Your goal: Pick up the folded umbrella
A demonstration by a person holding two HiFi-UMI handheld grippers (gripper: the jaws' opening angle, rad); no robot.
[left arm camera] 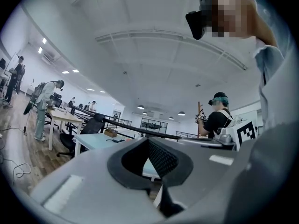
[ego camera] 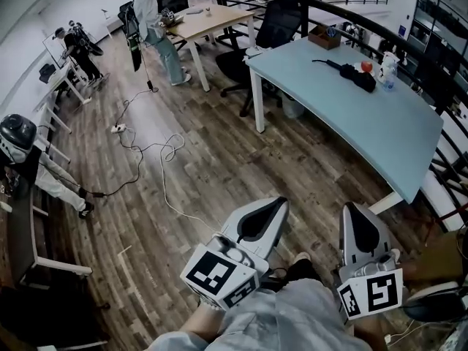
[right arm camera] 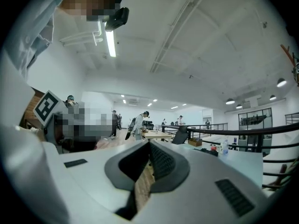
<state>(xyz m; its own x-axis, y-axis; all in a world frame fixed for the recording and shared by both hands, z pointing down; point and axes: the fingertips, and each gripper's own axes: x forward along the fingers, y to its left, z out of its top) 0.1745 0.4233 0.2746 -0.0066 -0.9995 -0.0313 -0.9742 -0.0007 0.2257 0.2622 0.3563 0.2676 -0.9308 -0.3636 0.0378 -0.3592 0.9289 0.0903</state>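
The folded black umbrella (ego camera: 345, 71) lies on the far part of a pale blue table (ego camera: 380, 130), well ahead of both grippers. It shows small in the left gripper view (left arm camera: 114, 141) and in the right gripper view (right arm camera: 209, 151). My left gripper (ego camera: 282, 202) is held low over the wood floor, short of the table's near end, its jaws shut with nothing between them (left arm camera: 148, 141). My right gripper (ego camera: 350, 207) is beside it, close to the table's near corner, also shut and empty (right arm camera: 149, 143).
A brown box (ego camera: 324, 36), a red object (ego camera: 367, 66) and a bottle (ego camera: 387, 72) share the table with the umbrella. A black office chair (ego camera: 274, 24) and a wooden table (ego camera: 212, 17) stand beyond. Cables (ego camera: 146, 152) trail over the floor at left. A person (ego camera: 155, 24) stands far off.
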